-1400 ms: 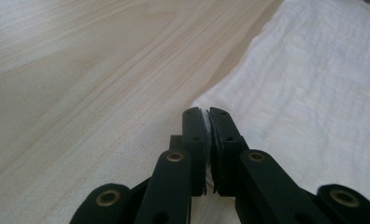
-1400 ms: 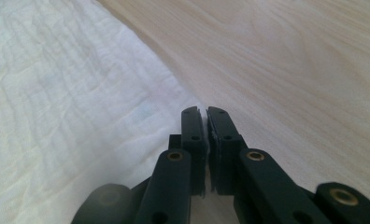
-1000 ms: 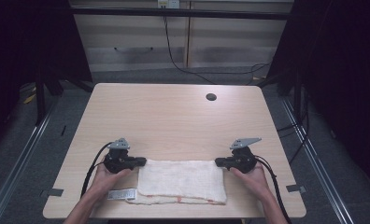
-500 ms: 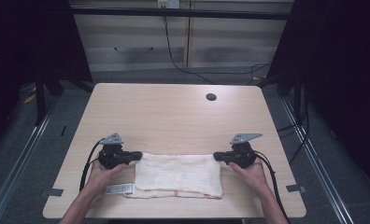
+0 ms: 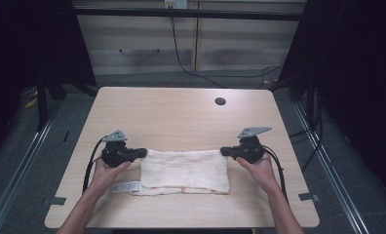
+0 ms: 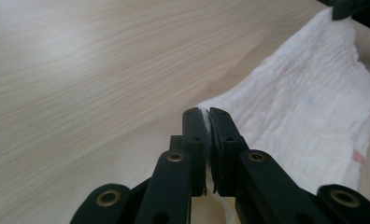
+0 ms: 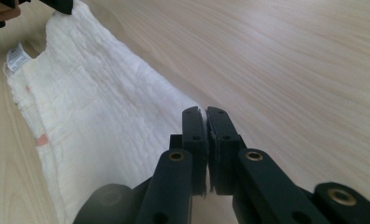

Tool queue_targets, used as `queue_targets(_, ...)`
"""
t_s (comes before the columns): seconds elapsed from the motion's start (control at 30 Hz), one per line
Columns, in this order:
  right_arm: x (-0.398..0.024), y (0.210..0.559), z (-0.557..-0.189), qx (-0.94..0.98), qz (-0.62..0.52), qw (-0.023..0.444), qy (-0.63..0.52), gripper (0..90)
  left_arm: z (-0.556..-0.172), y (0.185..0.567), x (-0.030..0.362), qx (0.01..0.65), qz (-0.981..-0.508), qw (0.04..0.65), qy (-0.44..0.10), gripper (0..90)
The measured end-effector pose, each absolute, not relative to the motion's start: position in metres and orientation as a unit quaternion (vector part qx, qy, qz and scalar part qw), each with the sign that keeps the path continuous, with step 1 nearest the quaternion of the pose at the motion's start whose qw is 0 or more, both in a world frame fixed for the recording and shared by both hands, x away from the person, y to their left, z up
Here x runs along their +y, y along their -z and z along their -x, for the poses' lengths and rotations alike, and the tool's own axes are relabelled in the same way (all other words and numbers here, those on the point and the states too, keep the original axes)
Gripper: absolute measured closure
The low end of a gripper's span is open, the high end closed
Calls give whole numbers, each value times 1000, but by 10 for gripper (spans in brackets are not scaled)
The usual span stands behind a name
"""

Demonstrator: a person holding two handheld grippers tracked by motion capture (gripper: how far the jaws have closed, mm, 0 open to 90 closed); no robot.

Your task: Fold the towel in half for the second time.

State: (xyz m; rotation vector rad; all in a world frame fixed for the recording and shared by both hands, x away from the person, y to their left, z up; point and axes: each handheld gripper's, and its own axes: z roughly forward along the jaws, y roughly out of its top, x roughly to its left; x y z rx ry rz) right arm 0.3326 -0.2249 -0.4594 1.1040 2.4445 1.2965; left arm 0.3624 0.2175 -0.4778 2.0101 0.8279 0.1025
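Observation:
A white towel with faint pink marks and a label lies near the front of the wooden table. My left gripper is shut on the towel's far left corner, and my right gripper is shut on its far right corner. The far edge hangs stretched between them, lifted a little off the table. Thin white cloth is pinched between the jaws of my left gripper, with the towel running off to the right. My right gripper pinches the towel, which spreads to the left.
A dark round hole sits in the table near its far right. Bare wood stretches beyond the towel. Dark frame posts and cables stand past the table's edges.
Both grippers have moved away from the person and risen slightly, lifting the towel's far edge and drawing it toward the table's far side.

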Motion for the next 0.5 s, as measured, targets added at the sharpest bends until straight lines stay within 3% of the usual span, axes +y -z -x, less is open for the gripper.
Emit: queue_targets(0.5, -220, 458, -347, 820, -367, 79, -433, 873, -368, 480, 217, 336, -818, 464, -50, 859)
